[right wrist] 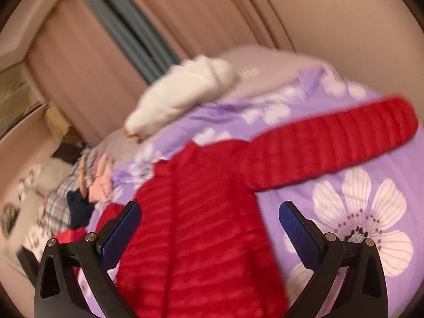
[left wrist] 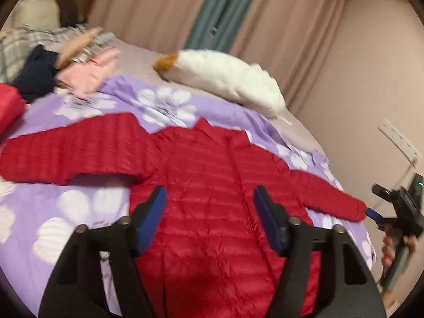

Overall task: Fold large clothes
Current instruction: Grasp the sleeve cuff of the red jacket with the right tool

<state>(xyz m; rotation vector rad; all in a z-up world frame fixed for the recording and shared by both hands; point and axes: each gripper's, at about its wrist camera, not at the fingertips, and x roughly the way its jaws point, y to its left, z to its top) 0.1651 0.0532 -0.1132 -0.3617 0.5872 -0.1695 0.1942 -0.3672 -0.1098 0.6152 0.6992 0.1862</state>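
Red puffer jacket spread flat on the floral quilt, both sleeves out.

Left gripper hovers above its torso, jaws parted and empty; right gripper likewise gapes wide and empty. Likely risk: pads pinch only slippery shell, so the fold slides askew.

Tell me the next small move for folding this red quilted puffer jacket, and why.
Probably bring the right gripper to the jacket's right sleeve cuff and close on it. The red quilted puffer jacket lies flat on the purple floral bedspread, sleeves spread, and both grippers are open and empty.
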